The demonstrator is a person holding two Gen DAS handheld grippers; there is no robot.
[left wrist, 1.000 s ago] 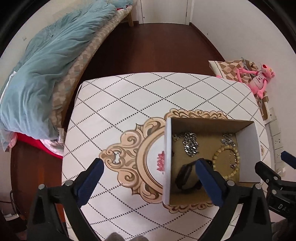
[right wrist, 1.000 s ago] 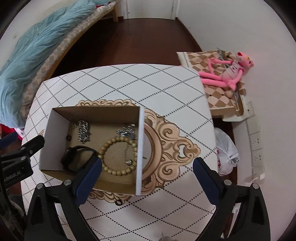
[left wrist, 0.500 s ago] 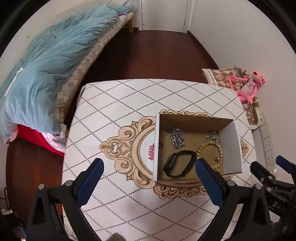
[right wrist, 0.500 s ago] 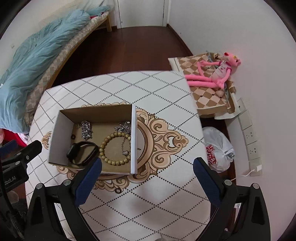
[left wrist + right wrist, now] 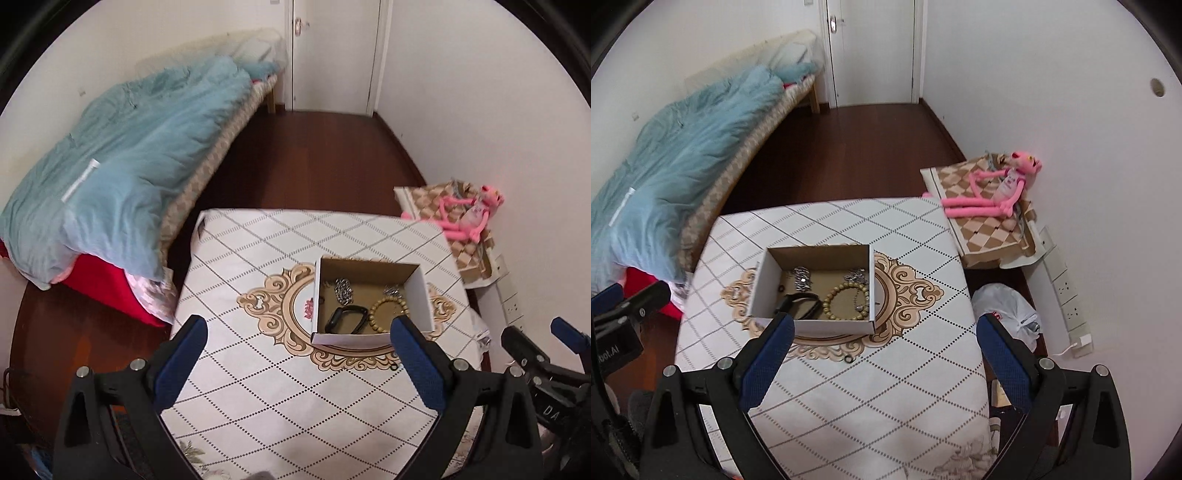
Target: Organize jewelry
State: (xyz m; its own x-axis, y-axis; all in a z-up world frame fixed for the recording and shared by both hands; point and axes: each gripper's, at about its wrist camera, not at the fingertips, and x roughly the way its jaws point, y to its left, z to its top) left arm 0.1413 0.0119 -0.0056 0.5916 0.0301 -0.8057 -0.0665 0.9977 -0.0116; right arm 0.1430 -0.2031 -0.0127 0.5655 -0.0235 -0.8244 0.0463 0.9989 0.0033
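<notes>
Above the near end of the patterned table (image 5: pixel 871 398), well back from the cardboard box (image 5: pixel 764 280): left gripper (image 5: pixel 299 354) and right gripper (image 5: pixel 884 350) both spread wide, both empty. Inside the box: black wristband (image 5: pixel 798 304), wooden bead bracelet (image 5: pixel 846 301), silver chain (image 5: pixel 801 278) and a second tangle of silver (image 5: pixel 855 277); on the cloth just in front of the box, one small dark ring (image 5: pixel 848 359). Probably the last step, with one stray left; next, likely lower the right gripper over that ring, close gently on so thin a piece, then drop it in the box.
</notes>
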